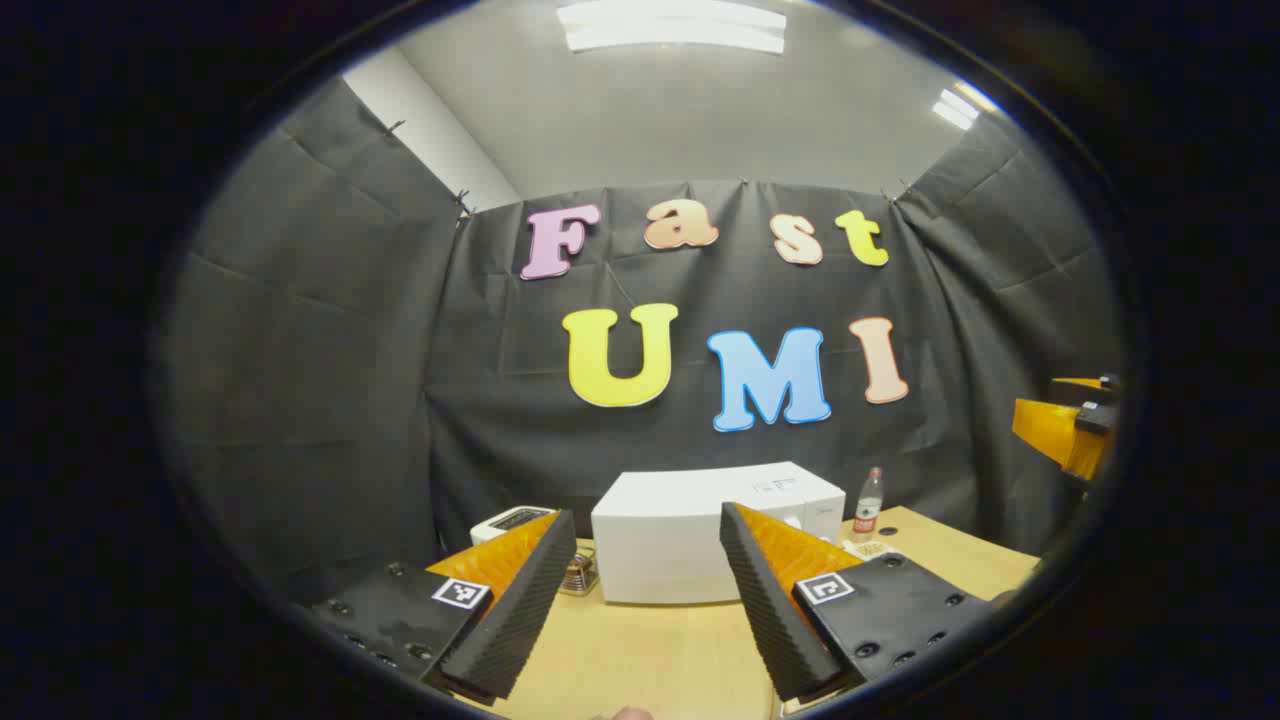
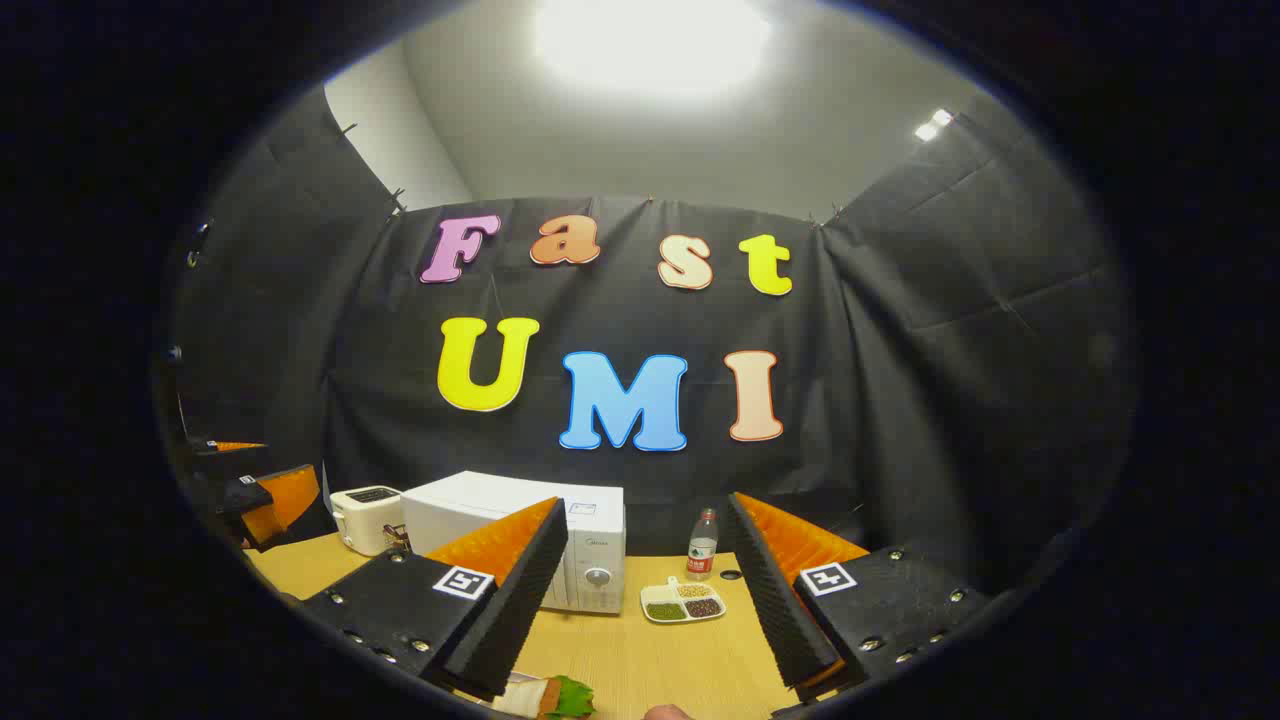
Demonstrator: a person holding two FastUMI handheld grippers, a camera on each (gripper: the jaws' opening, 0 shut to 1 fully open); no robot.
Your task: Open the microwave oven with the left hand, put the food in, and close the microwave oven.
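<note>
Both grippers wide and empty, microwave shut ahead

The left gripper (image 1: 645, 600) points at 12 o'clock toward the boxy, smooth white microwave (image 1: 700, 535) on the pale wood-grain counter (image 1: 650, 650), its ribbed black pads well apart. The right gripper (image 2: 645, 600) is equally spread; the food (image 2: 550, 697), a wrap with a green leaf, lies at its 6 o'clock. Judged risk: the glossy door offers little purchase, so a pull may slip or drag the oven toward the toaster (image 2: 365, 518) and bottle (image 2: 702, 545).
</note>
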